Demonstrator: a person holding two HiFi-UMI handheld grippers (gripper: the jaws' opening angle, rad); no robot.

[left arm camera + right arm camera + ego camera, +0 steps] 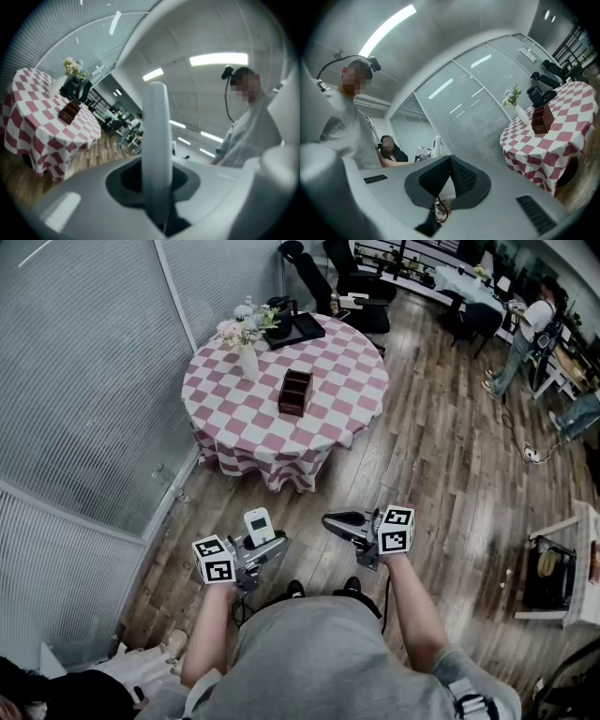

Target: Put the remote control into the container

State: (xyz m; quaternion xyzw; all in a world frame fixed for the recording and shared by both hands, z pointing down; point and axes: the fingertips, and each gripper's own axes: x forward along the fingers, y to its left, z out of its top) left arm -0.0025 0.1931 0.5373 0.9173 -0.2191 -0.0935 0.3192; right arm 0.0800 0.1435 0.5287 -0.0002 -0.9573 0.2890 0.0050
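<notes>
Remote control [259, 525]: white, standing up in the left claw, well apart from the bench.
Left claw [267, 547]: pinching the remote control (we see its thin edge in the left gripper view).
Right claw [336, 519]: squeezed together, nothing in it.
Container [295, 392]: brown box near the middle of the bench.
Bench [225, 413]: round, with a red and white checked cloth.
Vase [247, 360]: white, with flowers, near the container.

The container [294, 392] stands on the table [349, 381], right of the vase [248, 362].
</notes>
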